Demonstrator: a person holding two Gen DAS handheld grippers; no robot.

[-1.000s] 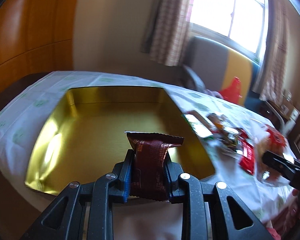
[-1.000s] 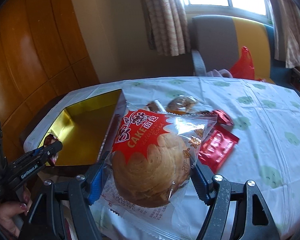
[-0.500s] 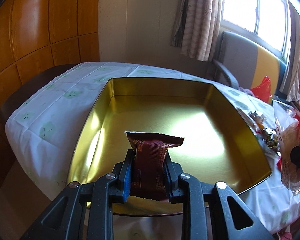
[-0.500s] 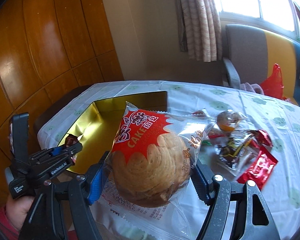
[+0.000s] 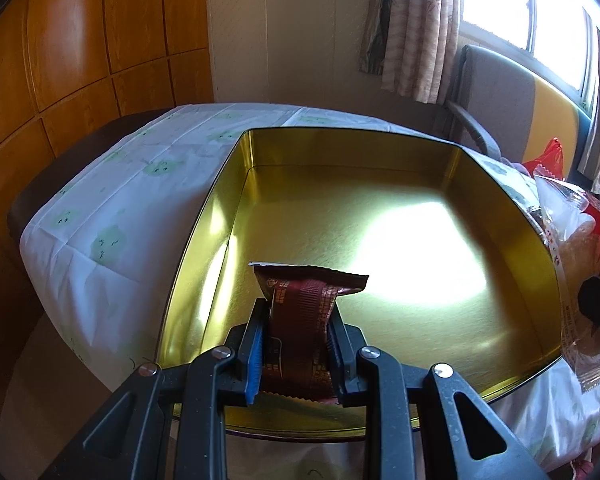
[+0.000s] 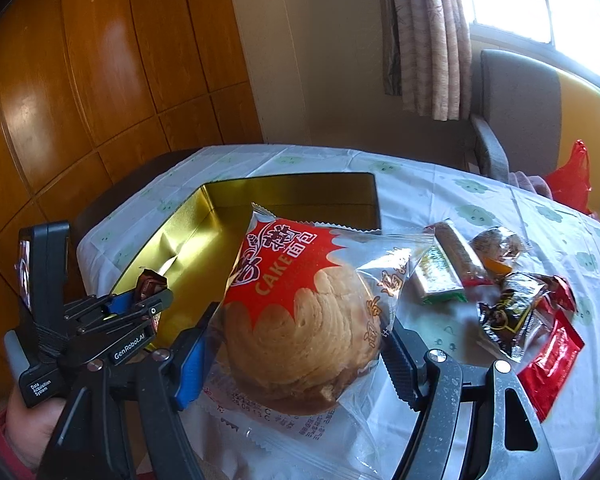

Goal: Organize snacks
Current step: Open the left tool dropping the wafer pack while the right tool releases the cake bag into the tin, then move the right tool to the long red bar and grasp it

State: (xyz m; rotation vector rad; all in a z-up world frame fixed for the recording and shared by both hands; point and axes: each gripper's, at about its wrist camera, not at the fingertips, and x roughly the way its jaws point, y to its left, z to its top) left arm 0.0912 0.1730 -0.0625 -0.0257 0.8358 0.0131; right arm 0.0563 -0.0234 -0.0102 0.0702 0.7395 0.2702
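- Clearly early: gold tin holds nothing on its floor;
- left gripper clamped on brown wrapper, above tin's near edge;
- right gripper clamped on bagged cake, beside tin;
- remaining snacks lie loose on tablecloth; all left to place.

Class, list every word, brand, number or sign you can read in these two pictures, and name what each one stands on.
"CAKE": on the red label of the cake bag held in the right gripper.
"GenRobot.AI": on a finger of the left gripper.
"Data Acquisition System": on the left gripper's handle.
Chinese characters on the cake bag: visible, not transcribed here.
Date print low on the cake bag: too blurred.
Print on the brown snack packet: too small.
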